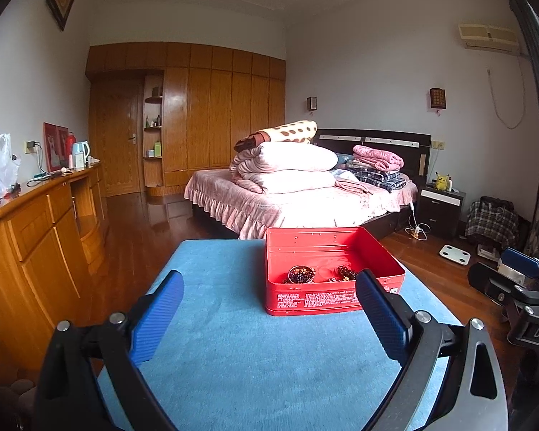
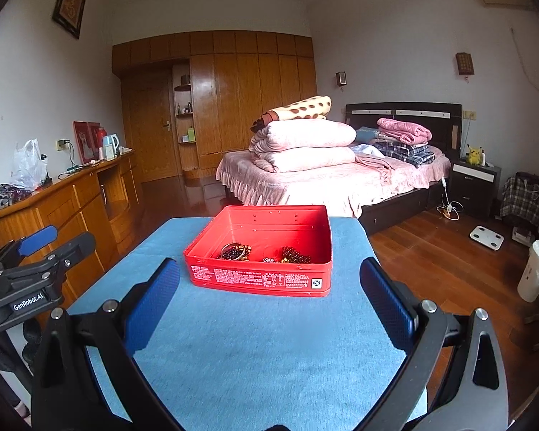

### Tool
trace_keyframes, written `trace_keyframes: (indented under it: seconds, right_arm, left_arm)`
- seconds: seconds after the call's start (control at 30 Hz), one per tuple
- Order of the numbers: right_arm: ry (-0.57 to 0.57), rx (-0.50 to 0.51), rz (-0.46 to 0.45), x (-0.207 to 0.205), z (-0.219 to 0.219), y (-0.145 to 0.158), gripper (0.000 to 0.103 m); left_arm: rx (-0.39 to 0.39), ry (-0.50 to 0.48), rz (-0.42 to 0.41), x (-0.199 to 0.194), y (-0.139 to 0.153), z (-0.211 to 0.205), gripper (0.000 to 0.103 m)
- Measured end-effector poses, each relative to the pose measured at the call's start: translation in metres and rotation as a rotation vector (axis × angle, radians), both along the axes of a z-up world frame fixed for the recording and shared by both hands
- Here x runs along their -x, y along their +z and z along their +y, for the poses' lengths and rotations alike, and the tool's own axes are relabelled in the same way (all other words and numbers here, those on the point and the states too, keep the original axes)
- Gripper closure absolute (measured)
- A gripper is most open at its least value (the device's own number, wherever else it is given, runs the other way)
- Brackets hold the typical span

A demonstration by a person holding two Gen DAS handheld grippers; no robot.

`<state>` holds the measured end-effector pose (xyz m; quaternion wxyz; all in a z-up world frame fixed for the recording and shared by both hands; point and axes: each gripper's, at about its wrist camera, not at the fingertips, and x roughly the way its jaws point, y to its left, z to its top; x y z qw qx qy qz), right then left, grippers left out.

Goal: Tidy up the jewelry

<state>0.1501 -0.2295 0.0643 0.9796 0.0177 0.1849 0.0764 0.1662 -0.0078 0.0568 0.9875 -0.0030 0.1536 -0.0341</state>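
White lettering "GenRobot.AI" stands on the black body of the left gripper (image 2: pixel 36 248), seen to the left of the right claw. "DAS" shows on the right gripper's black body (image 1: pixel 517 262), right of the left claw. The open red metal tin (image 2: pixel 262 280) ahead carries white print too small to read.

I see: tin (image 2: pixel 262 280) on table (image 2: pixel 255 352), bracelets (image 2: pixel 269 253) in it; bed (image 2: pixel 341 179) behind; dresser (image 2: pixel 72 208) left; nightstand (image 2: pixel 476 186) right of bed.

Soft daylight fills the room, brightest on the pink ruffled bedspread (image 1: pixel 291 204). The glossy dark wooden floor (image 2: pixel 201 194) shows glare. Fisheye edges bend and darken; both pictures are sharp.
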Motion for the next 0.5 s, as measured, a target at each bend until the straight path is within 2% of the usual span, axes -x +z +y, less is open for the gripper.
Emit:
trace_keyframes:
  seconds: [0.5]
  right_arm:
    - [0.023, -0.006, -0.039, 0.027, 0.0, 0.016, 0.006]
  left_arm:
    - [-0.005, -0.004, -0.057, 0.033, 0.009, 0.004, 0.009]
